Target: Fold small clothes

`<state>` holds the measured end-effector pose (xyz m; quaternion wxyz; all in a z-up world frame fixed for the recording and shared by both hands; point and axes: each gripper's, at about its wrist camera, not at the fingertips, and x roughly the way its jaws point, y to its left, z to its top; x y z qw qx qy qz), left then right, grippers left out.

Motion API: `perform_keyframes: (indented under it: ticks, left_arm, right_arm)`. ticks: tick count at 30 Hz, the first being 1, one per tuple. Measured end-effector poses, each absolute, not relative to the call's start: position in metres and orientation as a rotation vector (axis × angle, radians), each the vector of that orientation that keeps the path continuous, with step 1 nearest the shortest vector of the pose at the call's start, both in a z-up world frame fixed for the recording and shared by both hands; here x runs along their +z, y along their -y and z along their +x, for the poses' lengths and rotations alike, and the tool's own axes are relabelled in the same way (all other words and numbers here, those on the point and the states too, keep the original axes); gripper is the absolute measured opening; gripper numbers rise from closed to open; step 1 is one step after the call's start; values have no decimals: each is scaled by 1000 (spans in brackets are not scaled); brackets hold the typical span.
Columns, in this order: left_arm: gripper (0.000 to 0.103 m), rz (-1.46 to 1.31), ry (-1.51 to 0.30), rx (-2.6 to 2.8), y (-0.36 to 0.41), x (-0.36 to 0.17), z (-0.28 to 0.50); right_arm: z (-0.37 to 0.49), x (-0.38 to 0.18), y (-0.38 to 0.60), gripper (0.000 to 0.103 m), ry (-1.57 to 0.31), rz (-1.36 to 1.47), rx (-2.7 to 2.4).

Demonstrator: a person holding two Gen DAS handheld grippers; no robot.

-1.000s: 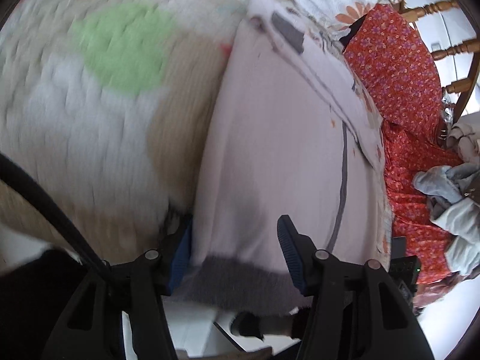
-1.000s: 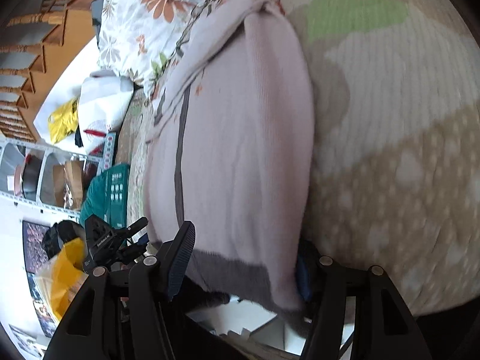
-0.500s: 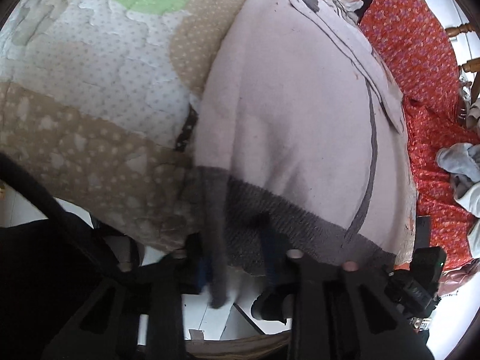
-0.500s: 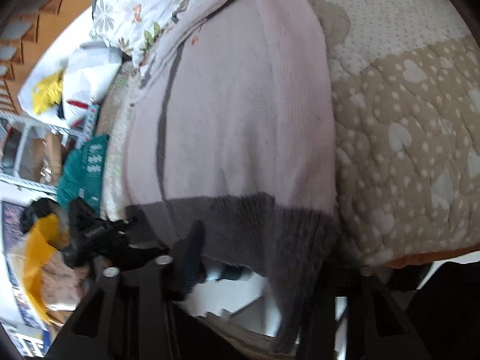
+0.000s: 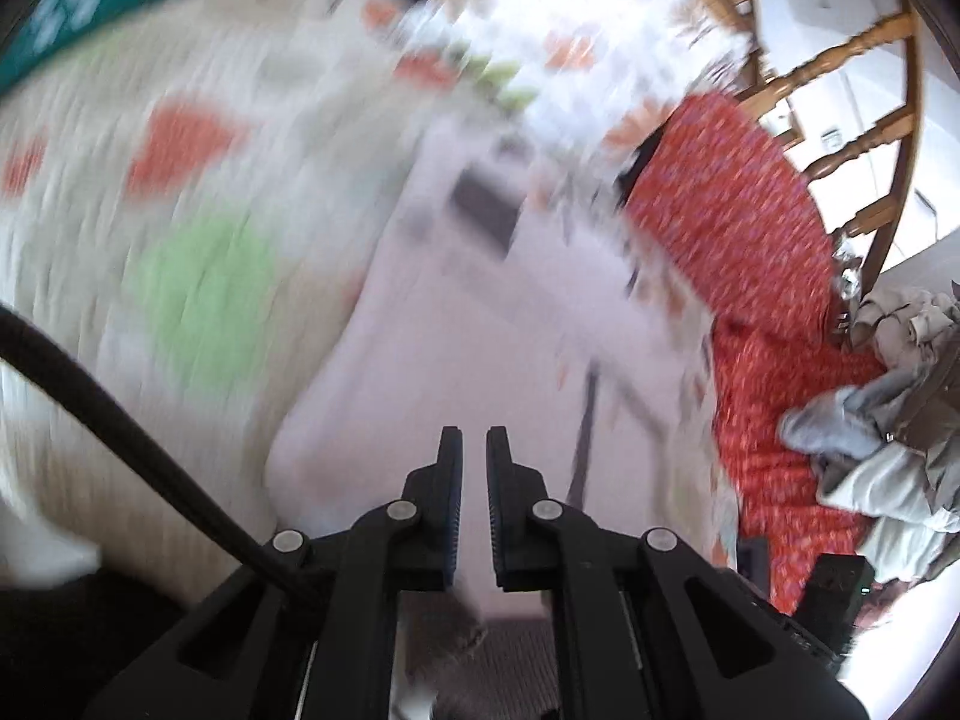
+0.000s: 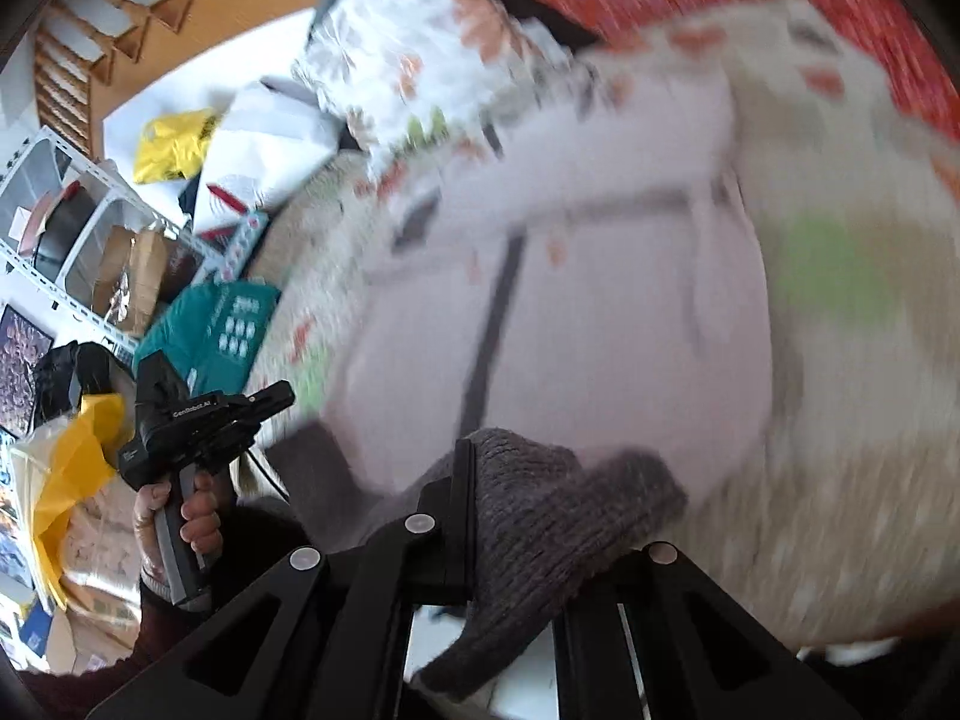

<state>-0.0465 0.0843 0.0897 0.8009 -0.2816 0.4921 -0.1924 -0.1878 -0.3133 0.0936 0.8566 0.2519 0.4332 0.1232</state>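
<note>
One pale pink sweater (image 6: 600, 312), grey ribbed hem (image 6: 540, 516), on quilt (image 6: 858, 360)

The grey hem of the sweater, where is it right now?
In the right wrist view, the grey hem is bunched at bottom centre in the shut right gripper, draped over its right finger, with the pink sweater body beyond on the quilt.

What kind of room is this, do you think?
Probably a lived-in bedroom that also serves for storage. A patchwork quilt and a floral pillow cover a bed with a wooden spindle frame, and a metal shelf rack with bags stands beside it.
</note>
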Motion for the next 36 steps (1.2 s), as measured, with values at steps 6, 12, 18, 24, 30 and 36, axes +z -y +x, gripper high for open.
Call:
perform_keyframes:
  ticks: [6,12,18,24,30,36]
  left_arm:
    - [7,-520,-936,-390,-48,124,29]
    - [53,-518,-1000,-381,-46,106,19]
    - [68,-471,-1108,-236,-81,57,-38]
    - [68,-677,-1239,-309,-83,-7,-85]
    - [68,-506,-1186,-395,-42,-9,-103]
    - [6,-440,-1184,-374,-38,0,-101]
  right_arm:
    - [-119,119,320,6,-857,494,203]
    - [-80,91,322,6,-912,461,160]
    - [-74,56,335,6,-965,500,166]
    - [-77,48,345,6,-971,543,168]
    - [-83,43,339,6,-983,514,155]
    - [-87,43,339,6,-980,521,142]
